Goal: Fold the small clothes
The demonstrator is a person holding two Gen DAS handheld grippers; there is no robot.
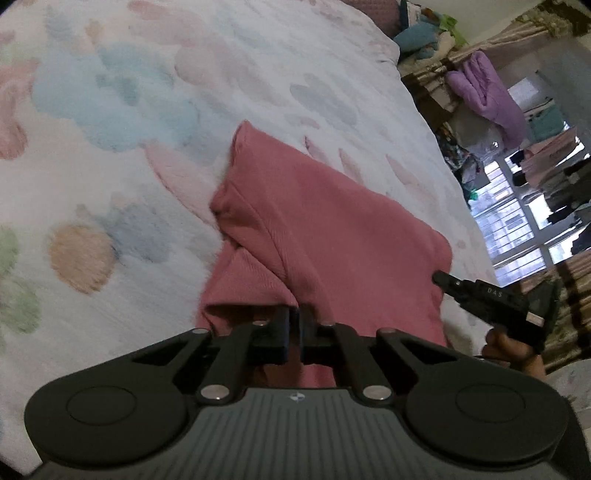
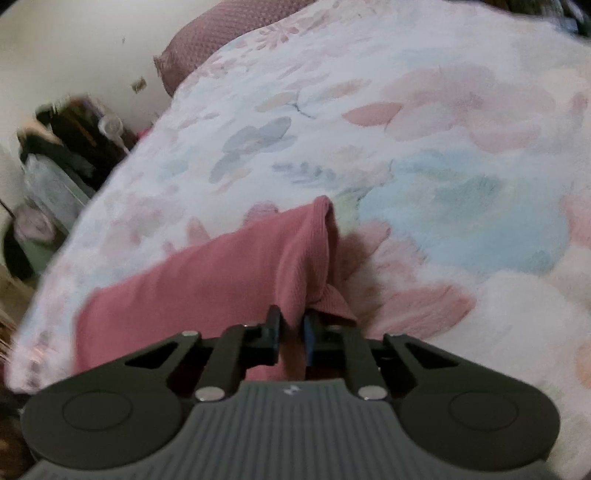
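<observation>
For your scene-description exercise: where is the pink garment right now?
The pink garment lies on the floral bedspread, centre of both wrist views, its near edge pinched by the left tool and right tool.

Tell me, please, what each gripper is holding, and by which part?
Both hold the pink garment. The left gripper and the right gripper each pinch a fold at its near edge, lifting it off the blanket.

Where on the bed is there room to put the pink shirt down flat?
Bare blanket lies beyond the shirt, toward the pillow, and beside it by the big blue flower. It is crowded where both grippers, left gripper and right gripper, pinch the shirt.
</observation>
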